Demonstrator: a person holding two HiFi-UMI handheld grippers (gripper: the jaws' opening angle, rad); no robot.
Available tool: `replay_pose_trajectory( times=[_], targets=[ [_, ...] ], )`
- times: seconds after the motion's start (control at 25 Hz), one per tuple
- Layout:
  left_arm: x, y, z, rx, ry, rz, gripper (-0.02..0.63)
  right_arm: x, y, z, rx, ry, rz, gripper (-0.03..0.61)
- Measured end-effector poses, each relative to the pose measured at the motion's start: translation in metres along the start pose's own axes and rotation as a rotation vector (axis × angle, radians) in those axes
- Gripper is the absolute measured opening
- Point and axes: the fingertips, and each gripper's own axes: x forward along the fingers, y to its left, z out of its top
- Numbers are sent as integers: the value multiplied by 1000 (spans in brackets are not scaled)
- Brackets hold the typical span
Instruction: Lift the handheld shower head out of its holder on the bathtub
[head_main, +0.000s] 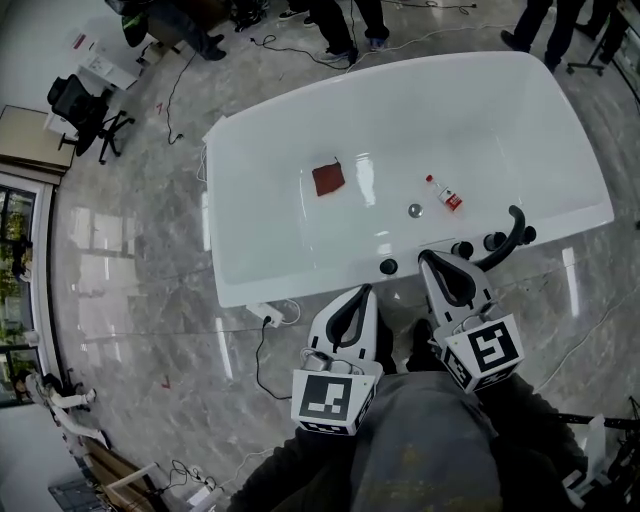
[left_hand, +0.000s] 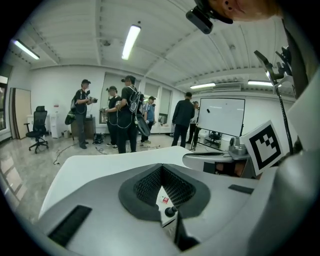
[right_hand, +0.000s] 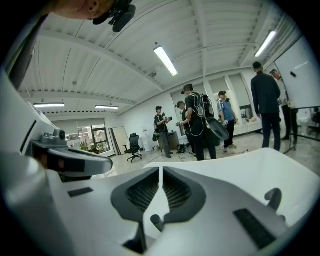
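The white tub stands on a grey floor. The black shower head sits in its holder on the tub's near rim, toward the right end, by a row of black knobs. Nothing touches it. The right gripper points at the rim just left of those knobs, near the shower head but apart from it. Its 2 fingers are pressed together and hold nothing. The left gripper is just beside it, with its tip at the tub's near edge. Its 2 fingers meet at the tips and hold nothing too. In the tub lie a red cloth and a small bottle, well apart. People stand past the tub.
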Motion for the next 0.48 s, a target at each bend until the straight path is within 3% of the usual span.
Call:
replay_pose_trajectory(
  times=[0.48],
  targets=[
    [17, 62, -13, -54, 11, -30, 3, 53, 22, -14, -23, 61, -13, 8]
  ],
)
